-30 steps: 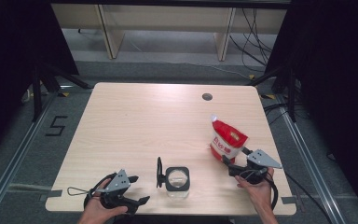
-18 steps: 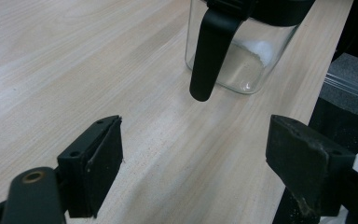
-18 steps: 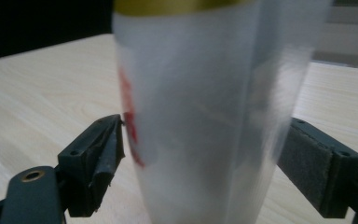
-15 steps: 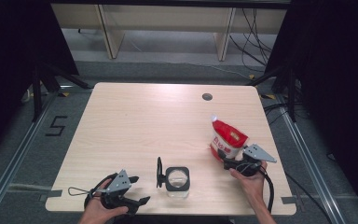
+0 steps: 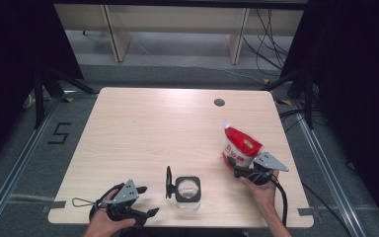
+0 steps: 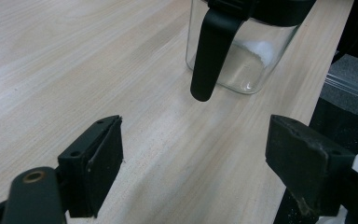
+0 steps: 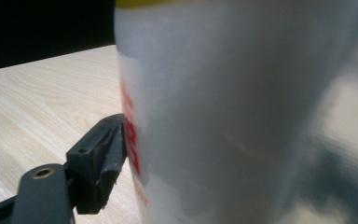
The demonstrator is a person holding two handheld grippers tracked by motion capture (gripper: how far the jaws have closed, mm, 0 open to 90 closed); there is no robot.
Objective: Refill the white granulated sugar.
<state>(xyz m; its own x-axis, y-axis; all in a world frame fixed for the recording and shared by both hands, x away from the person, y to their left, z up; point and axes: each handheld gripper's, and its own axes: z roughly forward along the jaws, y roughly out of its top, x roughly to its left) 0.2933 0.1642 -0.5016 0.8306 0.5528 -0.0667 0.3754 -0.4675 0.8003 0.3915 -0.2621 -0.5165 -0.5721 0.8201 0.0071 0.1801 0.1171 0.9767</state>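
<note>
Right hand-held gripper (image 5: 233,167), jaws closing, straddles the red-and-white pouch (image 5: 239,147).

You are facing a pale wooden table (image 5: 143,133), with a small round hole (image 5: 219,102) sitting near its far edge. A black "5" marking (image 5: 59,133) is lying on the grey floor to the left, and loose cables (image 5: 271,34) are trailing beyond the table.
</note>
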